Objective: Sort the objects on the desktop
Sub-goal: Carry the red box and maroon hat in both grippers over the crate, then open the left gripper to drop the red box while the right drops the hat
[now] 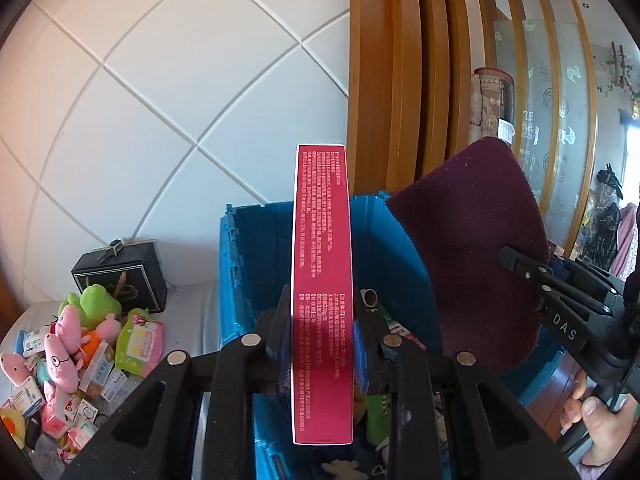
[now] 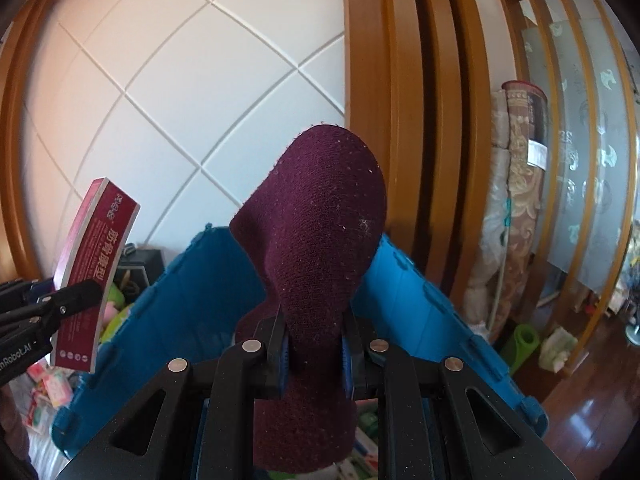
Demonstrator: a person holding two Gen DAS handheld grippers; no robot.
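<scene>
Left gripper [image 1: 320, 344] clamped on a tall red box [image 1: 322, 280], narrow printed side facing the camera, box upright between the blue-padded fingers [image 1: 285, 344]. Box held above the open blue plastic crate [image 1: 256, 240]. Right gripper [image 2: 316, 348] closed on a dark maroon sock [image 2: 320, 220], which stands up out of the jaws and droops below them, also over the crate. From the left wrist view, the sock sits just right of the box, apart from it. Crate interior partly visible: mixed small items at the bottom, details too small to tell. Left of the crate, on a pale surface: a heap of plush toys [image 1: 68, 340] with small packets, and a black box [image 1: 120, 280] behind the heap, near the white tiled wall [image 1: 160, 100].
</scene>
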